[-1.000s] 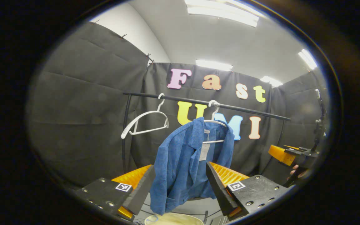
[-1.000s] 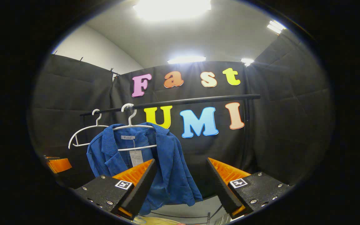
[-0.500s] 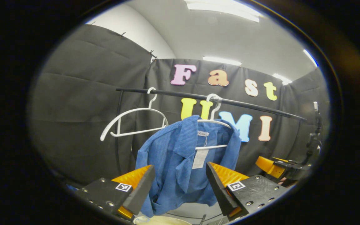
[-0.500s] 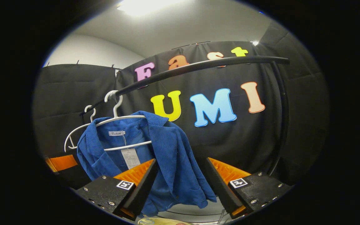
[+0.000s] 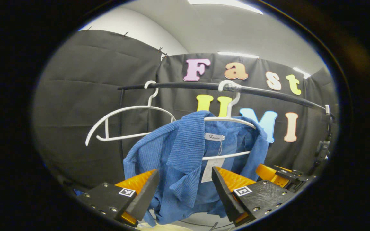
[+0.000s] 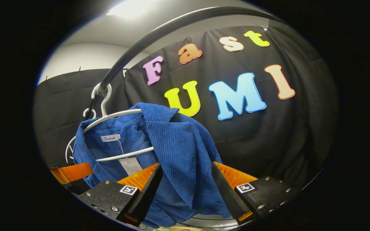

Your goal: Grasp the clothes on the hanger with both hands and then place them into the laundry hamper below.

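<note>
Blue jacket (image 5: 185,160) hangs on a white hanger (image 5: 228,120) on the black rail (image 5: 268,93), hamper rim barely visible below. Left tongs (image 5: 185,192) and right tongs (image 6: 186,189) both gape open around its front panels, nothing gripped. Risk: pulling down without unhooking the shoulders could drag the hanger off the rail.

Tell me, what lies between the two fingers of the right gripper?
In the right gripper view, the blue jacket hangs between the open fingers of the right gripper, still on its white hanger.
</note>
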